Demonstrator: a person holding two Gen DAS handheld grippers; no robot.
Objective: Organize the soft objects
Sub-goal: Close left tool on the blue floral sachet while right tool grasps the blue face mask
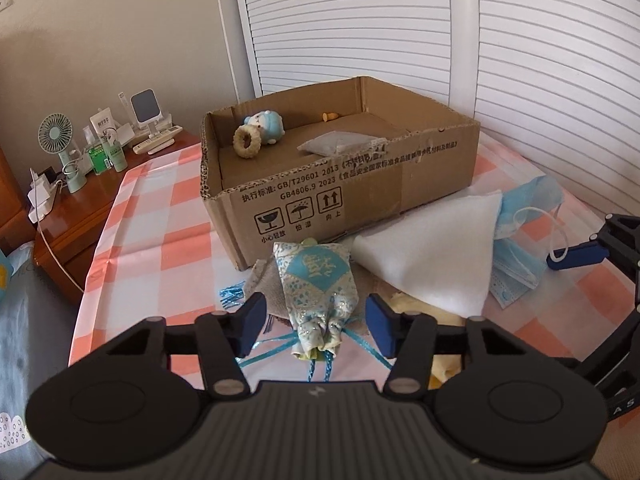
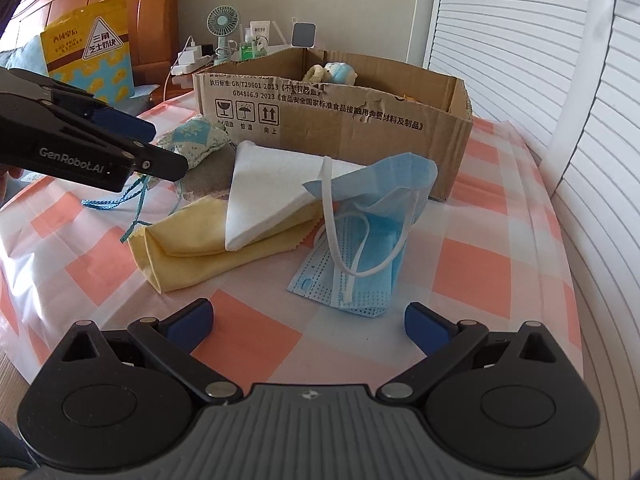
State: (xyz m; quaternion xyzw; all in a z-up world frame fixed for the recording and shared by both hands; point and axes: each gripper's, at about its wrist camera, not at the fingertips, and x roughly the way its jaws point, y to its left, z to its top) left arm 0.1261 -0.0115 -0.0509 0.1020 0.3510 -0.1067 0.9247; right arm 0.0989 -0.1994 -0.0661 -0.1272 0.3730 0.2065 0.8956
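Sachet pouch [image 1: 318, 296] lies between my left tongs [image 1: 316, 326], spread and not gripping. I risk snagging its blue cords [image 1: 280, 350] or the grey cloth [image 1: 264, 284] beneath. My right tongs [image 2: 308, 324], also spread, hover before the face masks [image 2: 360, 248].

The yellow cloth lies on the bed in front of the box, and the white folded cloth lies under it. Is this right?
Not quite. The white folded cloth lies on top of the yellow cloth, not under it; the right wrist view shows this clearly. The rest holds: both lie on the bed, in front of the box.
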